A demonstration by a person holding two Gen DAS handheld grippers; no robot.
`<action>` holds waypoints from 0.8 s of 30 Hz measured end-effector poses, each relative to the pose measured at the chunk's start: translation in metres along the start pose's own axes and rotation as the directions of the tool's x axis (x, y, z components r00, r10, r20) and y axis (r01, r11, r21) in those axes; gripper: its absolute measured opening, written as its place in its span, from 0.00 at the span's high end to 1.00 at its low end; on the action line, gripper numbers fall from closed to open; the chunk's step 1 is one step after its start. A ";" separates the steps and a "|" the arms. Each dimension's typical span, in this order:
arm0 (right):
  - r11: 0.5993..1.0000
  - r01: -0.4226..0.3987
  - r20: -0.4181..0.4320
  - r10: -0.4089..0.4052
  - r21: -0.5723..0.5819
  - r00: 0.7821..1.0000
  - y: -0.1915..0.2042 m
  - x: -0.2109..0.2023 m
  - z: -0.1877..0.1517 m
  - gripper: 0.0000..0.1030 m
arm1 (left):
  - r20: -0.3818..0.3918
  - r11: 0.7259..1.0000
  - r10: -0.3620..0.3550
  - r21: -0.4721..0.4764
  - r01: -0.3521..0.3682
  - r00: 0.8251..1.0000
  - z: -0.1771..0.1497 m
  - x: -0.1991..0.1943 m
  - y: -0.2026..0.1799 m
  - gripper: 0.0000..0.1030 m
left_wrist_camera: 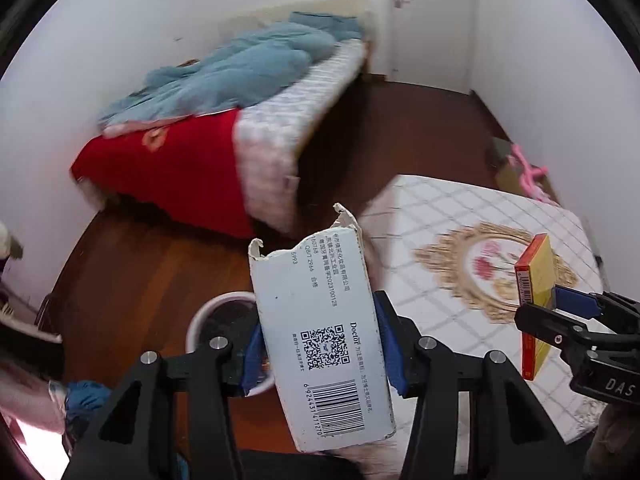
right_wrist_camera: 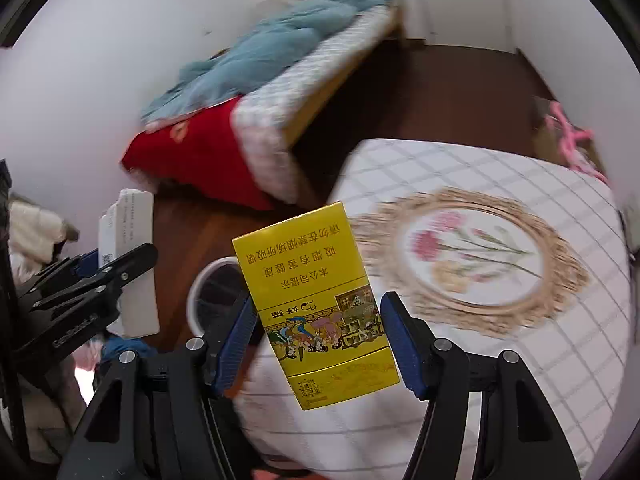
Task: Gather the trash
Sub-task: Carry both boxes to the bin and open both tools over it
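My left gripper (left_wrist_camera: 320, 350) is shut on a torn white toothpaste box (left_wrist_camera: 320, 320) with a barcode and QR code, held upright in the air. It also shows in the right wrist view (right_wrist_camera: 134, 264). My right gripper (right_wrist_camera: 320, 344) is shut on a yellow cigarette pack (right_wrist_camera: 312, 300), seen from the side in the left wrist view (left_wrist_camera: 536, 292). A white round trash bin (left_wrist_camera: 224, 320) with a dark inside stands on the floor below both boxes; it also shows in the right wrist view (right_wrist_camera: 216, 292).
A table with a white checked floral cloth (right_wrist_camera: 500, 260) lies right of the bin. A bed (left_wrist_camera: 248, 120) with a blue quilt and red cover stands behind, against the wall. Dark wooden floor (left_wrist_camera: 400, 128) runs between them. Pink hangers (left_wrist_camera: 528, 172) lie far right.
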State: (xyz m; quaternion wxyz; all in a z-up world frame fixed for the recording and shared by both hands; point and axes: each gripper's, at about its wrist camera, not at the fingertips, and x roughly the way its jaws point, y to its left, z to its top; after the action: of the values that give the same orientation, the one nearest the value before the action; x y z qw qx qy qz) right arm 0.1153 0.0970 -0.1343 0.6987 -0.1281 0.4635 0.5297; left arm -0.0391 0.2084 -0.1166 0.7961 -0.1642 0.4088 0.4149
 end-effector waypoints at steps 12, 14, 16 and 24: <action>0.993 -0.059 -0.229 0.033 -0.105 0.973 0.141 0.185 0.012 0.37 | -0.206 0.966 -0.009 -0.254 -0.045 0.978 -0.039 0.122 0.181 0.55; 0.993 -0.064 -0.275 0.034 -0.100 0.961 0.151 0.219 0.011 0.37 | -0.239 0.950 -0.064 -0.311 -0.014 0.969 -0.044 0.146 0.202 0.55; 0.994 -0.064 -0.323 0.033 -0.086 0.946 0.159 0.252 0.009 0.37 | -0.279 0.933 -0.120 -0.360 0.012 0.953 -0.050 0.173 0.220 0.55; 0.997 -0.079 -0.464 0.059 -0.024 0.884 0.170 0.351 0.007 0.37 | -0.353 0.850 -0.270 -0.525 0.049 0.896 -0.066 0.228 0.253 0.40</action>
State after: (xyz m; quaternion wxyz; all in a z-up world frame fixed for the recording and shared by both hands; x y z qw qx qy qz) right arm -0.0240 0.3883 -0.3526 0.5461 -0.2487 0.6095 0.5181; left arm -0.2006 0.4412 -0.3167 0.6526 -0.4841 0.4300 0.3934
